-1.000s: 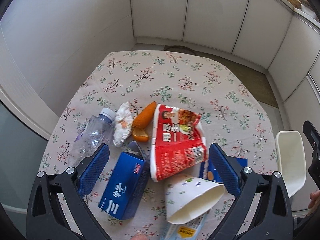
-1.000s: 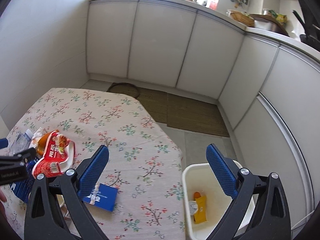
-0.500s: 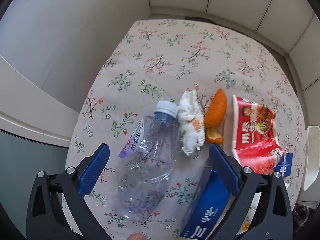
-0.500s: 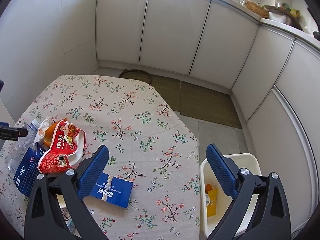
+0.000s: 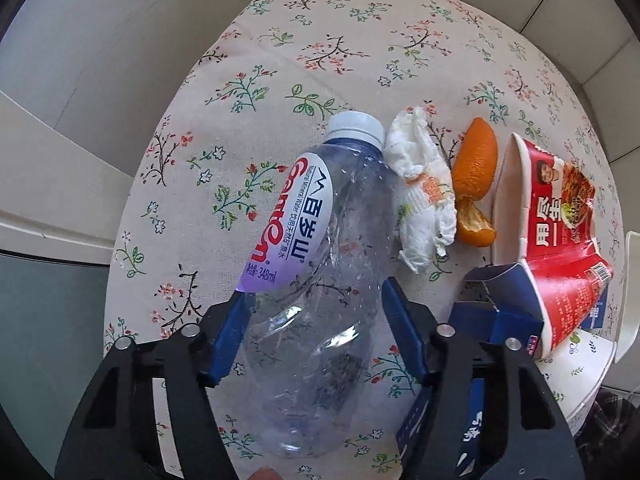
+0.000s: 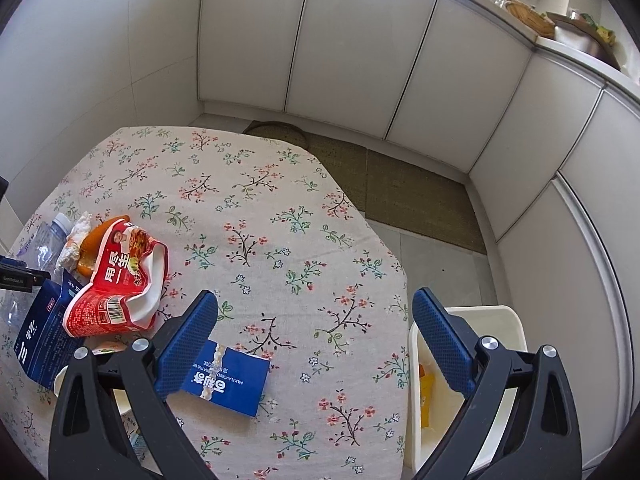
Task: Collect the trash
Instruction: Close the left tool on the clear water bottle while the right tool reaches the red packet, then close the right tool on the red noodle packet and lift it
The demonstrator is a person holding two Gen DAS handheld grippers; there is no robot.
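Clear glossy plastic bottle (image 5: pixel 320 280) on matt floral cloth (image 5: pixel 320 60)

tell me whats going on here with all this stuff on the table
A person with a gripper in each hand is clearing trash off a floral table. The left gripper is closing its fingers around a clear plastic bottle that lies next to a crumpled tissue and orange peel. The right gripper hangs open and empty over a blue wrapper, near the white bin beside the table.
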